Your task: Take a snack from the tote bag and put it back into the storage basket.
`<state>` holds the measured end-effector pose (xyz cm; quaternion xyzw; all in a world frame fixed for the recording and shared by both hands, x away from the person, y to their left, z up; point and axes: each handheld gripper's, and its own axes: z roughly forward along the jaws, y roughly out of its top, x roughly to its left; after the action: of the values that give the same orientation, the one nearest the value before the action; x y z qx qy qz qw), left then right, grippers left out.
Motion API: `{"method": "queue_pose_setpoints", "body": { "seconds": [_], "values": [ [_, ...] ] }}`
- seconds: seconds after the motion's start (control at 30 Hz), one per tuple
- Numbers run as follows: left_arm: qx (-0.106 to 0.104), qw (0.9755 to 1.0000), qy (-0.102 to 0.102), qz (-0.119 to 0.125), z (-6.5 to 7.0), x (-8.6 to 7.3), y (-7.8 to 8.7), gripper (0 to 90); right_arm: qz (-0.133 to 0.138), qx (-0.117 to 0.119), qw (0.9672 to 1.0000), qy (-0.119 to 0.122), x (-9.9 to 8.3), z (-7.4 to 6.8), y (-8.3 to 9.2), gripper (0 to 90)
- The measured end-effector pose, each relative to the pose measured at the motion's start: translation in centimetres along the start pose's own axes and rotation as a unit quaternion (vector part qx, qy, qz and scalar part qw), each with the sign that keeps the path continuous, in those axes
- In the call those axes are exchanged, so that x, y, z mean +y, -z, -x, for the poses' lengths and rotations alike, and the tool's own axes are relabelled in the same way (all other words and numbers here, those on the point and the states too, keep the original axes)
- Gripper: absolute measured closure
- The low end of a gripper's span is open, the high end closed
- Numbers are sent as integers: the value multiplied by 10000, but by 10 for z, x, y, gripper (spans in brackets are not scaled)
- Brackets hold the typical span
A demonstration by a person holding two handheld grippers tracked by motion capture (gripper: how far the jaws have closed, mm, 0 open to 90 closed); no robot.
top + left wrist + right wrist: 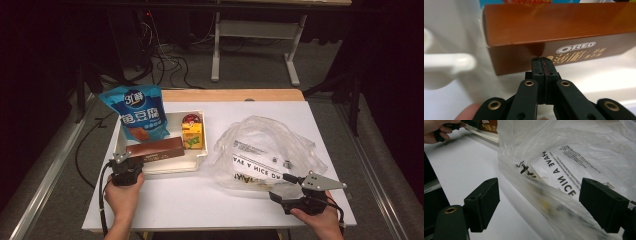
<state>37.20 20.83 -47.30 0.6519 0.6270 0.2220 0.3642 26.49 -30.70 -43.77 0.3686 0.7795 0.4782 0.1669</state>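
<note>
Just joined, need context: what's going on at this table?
A person works with a claw in each hand. The left claw is shut, its tips right at the side of the brown Oreo box, which lies in the white tray with a blue snack bag and a small yellow box. Nothing is gripped. The right claw stands open at the near edge of the clear plastic bag, not pinching it.

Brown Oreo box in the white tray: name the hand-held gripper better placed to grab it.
Left. The left hand-held gripper, jaws shut, sits right at the brown Oreo box; the right hand-held gripper waits open by the clear plastic bag.
</note>
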Motion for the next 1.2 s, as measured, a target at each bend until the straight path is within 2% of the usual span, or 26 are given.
{"method": "queue_pose_setpoints", "body": {
  "seconds": [0.13, 0.37, 0.47, 0.53, 0.63, 0.7, 0.77, 0.8, 0.87, 1.03, 1.1, 1.17, 1.2],
  "values": [
    [103, 9999, 38, 67, 5, 0, -4, 900, -26, 0, 10000, -7, -1, 1, 0, 169],
    [21, 9998, 207, 81, 5, 1, -9, 900, -49, 22, 10000, 28, -1, 0, -2, 170],
    [39, 9997, 216, 98, 5, 1, -10, 900, -58, 20, 10000, 28, -1, 0, -2, 170],
    [-56, 9997, 224, 90, 6, -1, -8, 900, -50, 22, 10000, 36, -1, 0, -2, 170],
    [-179, 9997, 93, 149, 11, -5, -3, 894, -48, 22, 10000, 30, -1, 0, -1, 170],
    [-246, 9994, -1, 231, 13, -9, 2, 833, -56, 25, 10000, 21, -2, 1, -2, 170],
    [-391, 9988, -52, 283, 15, -10, 8, 730, -60, 30, 10000, 22, -2, 1, -2, 169],
    [-528, 9980, -49, 331, 15, -9, 11, 670, -58, 29, 10000, 23, -2, 1, -2, 169],
    [-671, 9970, -124, 353, 18, -8, 16, 607, -55, 24, 10000, 14, -1, 1, -2, 167],
    [-1045, 9932, -185, 478, 23, -6, 30, 401, -30, -31, 10000, 10, -1, 1, 1, 161],
    [-1055, 9925, -317, 525, 24, -6, 35, 272, -22, -53, 10000, -19, -1, 2, 2, 155],
    [-1143, 9910, -426, 549, 25, -8, 40, 191, -26, -86, 10000, -37, -1, 2, 2, 148],
    [-1254, 9893, -476, 574, 25, -9, 42, 168, -19, -103, 9999, -36, -1, 2, 2, 147]
  ]
}}
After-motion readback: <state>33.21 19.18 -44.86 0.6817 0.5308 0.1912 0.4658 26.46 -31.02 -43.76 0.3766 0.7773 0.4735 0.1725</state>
